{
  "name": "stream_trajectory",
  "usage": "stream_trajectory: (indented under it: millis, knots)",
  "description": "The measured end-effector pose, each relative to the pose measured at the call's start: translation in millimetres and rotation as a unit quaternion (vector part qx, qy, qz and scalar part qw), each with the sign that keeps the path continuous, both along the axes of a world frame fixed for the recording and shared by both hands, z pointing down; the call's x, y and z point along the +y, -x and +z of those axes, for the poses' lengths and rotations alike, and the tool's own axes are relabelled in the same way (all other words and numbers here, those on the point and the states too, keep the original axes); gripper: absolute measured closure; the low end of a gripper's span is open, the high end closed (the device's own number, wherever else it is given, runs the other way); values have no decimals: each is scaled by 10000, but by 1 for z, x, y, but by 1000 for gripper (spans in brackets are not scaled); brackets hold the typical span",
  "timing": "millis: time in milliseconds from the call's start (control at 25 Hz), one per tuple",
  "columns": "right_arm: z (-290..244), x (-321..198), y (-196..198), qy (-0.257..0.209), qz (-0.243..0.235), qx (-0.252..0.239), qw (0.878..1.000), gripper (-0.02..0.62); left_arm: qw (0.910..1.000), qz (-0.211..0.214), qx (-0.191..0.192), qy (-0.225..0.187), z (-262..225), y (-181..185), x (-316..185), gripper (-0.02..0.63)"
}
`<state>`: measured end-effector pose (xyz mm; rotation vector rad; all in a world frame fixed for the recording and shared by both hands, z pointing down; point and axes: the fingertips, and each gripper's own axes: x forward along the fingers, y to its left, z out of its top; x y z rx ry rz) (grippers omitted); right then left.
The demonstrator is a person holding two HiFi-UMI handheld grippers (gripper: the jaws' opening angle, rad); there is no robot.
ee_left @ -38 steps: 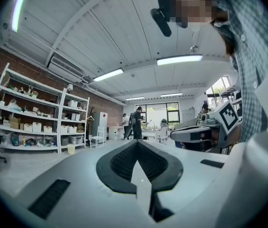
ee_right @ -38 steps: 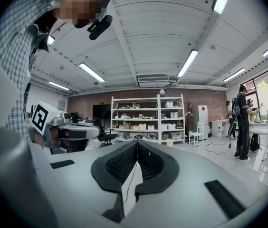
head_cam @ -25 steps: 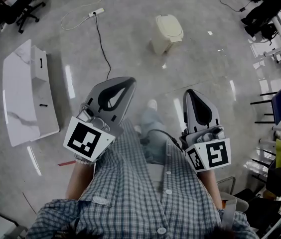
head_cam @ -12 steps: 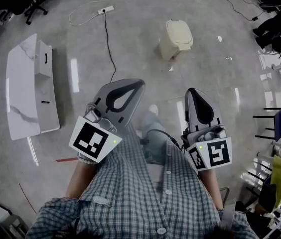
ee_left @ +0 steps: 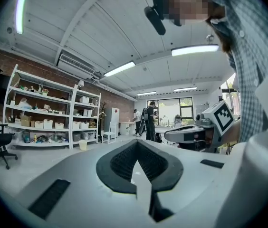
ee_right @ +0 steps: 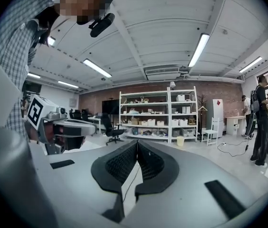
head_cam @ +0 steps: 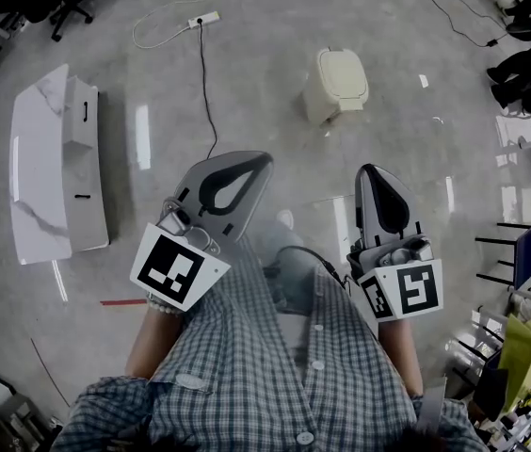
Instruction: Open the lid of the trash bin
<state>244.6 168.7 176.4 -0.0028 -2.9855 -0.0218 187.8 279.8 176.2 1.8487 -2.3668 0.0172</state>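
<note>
Left gripper [head_cam: 262,161], right gripper [head_cam: 372,171]: both clenched, empty, held before chest. Trash bin [head_cam: 336,83] on open floor [head_cam: 435,130], lid down, well ahead. Bin lower in head view than second ago, so person closing in; reach not begun. Cable [head_cam: 205,92] just left of bin.

The left tool [ee_left: 137,144] points level across a large room, its jaws pressed together at the tips. White shelving [ee_left: 43,120] stands at left with an office chair [ee_left: 0,144] nearby. The right tool [ee_left: 172,134] shows at right.
</note>
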Motion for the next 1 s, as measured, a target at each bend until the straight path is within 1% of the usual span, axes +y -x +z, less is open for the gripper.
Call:
stream_trajectory:
  millis: [360,560,1000]
  knots:
    - [1,-32,35,55,-356,-16,9993,578,9991,-407,-48,84,-3,32,-27,601]
    - [-6,-55,47,52,-418,-95,9991,577,9981,-599,-97,50,-12,45,-42,601]
    - [-7,-96,67,123,-612,-268,9977,578,9936,-1048,-413,44,-25,63,-59,601]
